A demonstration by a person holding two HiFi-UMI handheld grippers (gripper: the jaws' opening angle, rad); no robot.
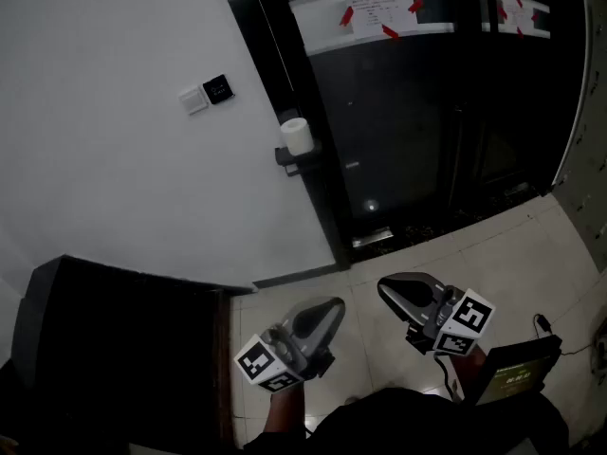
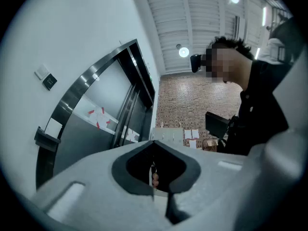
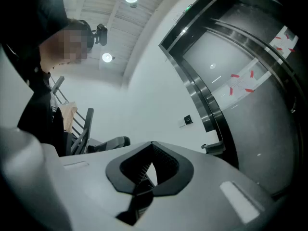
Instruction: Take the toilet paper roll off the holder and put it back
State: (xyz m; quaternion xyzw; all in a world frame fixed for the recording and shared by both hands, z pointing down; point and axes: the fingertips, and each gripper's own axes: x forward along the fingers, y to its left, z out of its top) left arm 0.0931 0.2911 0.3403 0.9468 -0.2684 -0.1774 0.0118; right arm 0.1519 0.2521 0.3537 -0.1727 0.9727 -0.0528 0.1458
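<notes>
A white toilet paper roll (image 1: 296,136) sits on a black holder (image 1: 288,159) fixed where the white wall meets the dark door frame. It also shows small in the left gripper view, roll (image 2: 53,127) on holder (image 2: 45,139), and in the right gripper view as roll (image 3: 211,137) on holder (image 3: 214,148). Both grippers hang low near the person's body, far below the roll. My left gripper (image 1: 334,307) is shut with nothing in it. My right gripper (image 1: 385,288) is shut and empty too.
A white switch (image 1: 193,100) and a black panel (image 1: 218,88) sit on the wall left of the roll. The dark glass door (image 1: 408,112) carries a paper held by red tape. A black cabinet (image 1: 114,349) stands at lower left, a box (image 1: 517,377) at lower right on the tiled floor.
</notes>
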